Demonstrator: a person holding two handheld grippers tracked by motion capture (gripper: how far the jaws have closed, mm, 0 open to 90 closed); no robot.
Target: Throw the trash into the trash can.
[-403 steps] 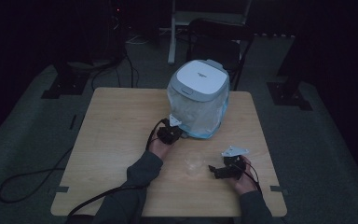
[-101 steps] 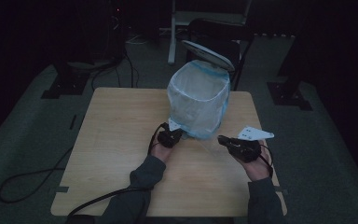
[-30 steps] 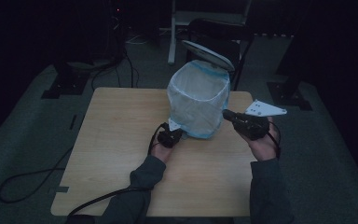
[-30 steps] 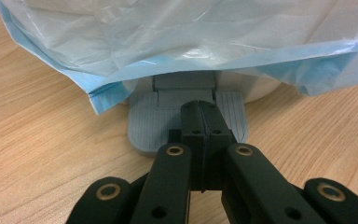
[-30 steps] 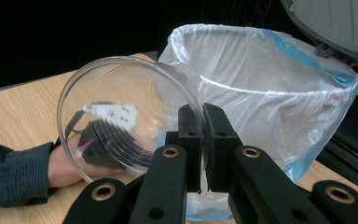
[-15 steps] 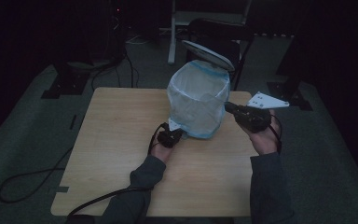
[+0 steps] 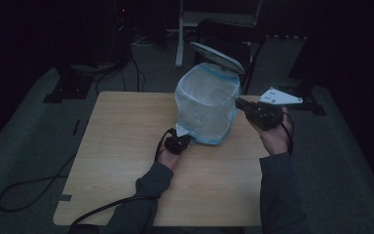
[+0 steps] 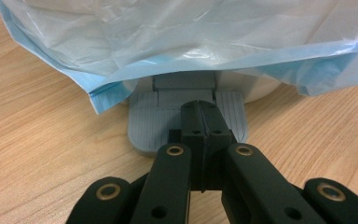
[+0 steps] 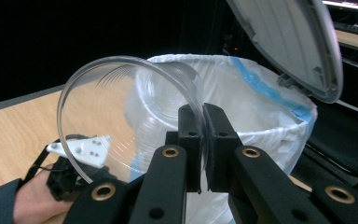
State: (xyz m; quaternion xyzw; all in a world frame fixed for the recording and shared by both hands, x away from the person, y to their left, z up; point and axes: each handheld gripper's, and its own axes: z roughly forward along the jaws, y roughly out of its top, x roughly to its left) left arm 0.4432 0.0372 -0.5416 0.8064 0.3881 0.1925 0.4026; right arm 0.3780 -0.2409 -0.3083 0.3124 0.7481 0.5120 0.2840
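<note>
A pedal bin (image 7: 207, 109) lined with a white and blue bag (image 8: 191, 37) stands at the table's far middle, its lid (image 7: 217, 57) tipped up. My left gripper (image 7: 181, 141) is shut, and its tips (image 8: 204, 109) rest on the grey pedal (image 8: 144, 126) at the bin's foot. My right gripper (image 7: 241, 105) hovers beside the bin's right side, near its rim. It is shut (image 9: 203, 112) on the edge of a clear plastic cup (image 9: 121, 112), which lies on its side in front of the bag's mouth (image 9: 242, 79). The raised lid (image 9: 289, 42) hangs above.
The wooden table (image 7: 126, 146) has bare room at the left and front. A dark chair (image 7: 229, 34) stands behind the bin. Cables (image 7: 34, 190) trail over the floor at the left. Both forearms come in from the table's near edge.
My right gripper has risen with the cup and drawn nearer the bin's rim. The left gripper has stayed on the pedal, and the lid has stayed up.
</note>
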